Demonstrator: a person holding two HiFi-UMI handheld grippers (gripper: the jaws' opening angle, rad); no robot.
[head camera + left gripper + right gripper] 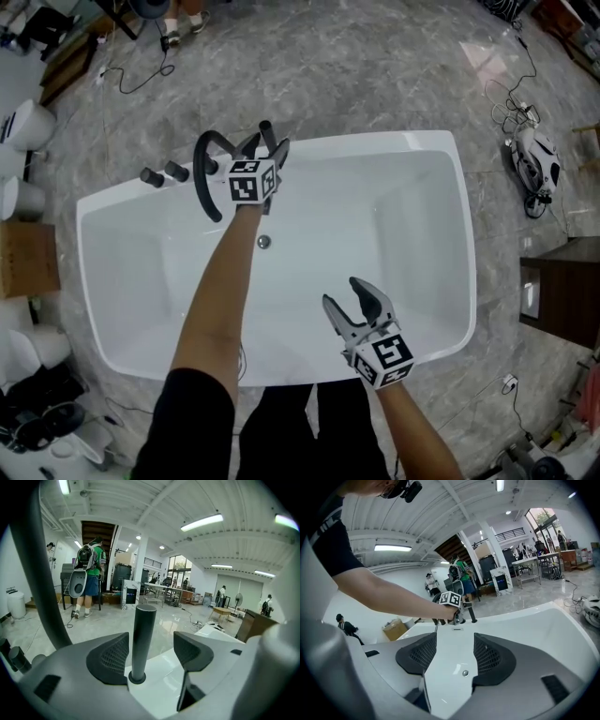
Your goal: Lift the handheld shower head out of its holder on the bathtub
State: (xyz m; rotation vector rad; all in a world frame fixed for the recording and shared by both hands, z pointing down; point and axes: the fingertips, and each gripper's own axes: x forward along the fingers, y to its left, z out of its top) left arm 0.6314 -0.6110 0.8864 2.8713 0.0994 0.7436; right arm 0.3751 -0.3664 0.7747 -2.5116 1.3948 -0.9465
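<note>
The handheld shower head is a slim black rod that stands upright in its holder on the white bathtub's far rim. My left gripper is open with the rod between its jaws; the left pad is close to it and a gap shows on the right. From the head view the left gripper is at that rim, beside the black arched faucet. My right gripper is open with nothing in it, over the tub near the front rim. In the right gripper view, the gripper looks across the basin toward the shower head.
Two black knobs stand left of the faucet. A drain lies in the tub floor. A cardboard box sits left of the tub, a dark cabinet and a white device with cables to the right. A person with a backpack stands far off.
</note>
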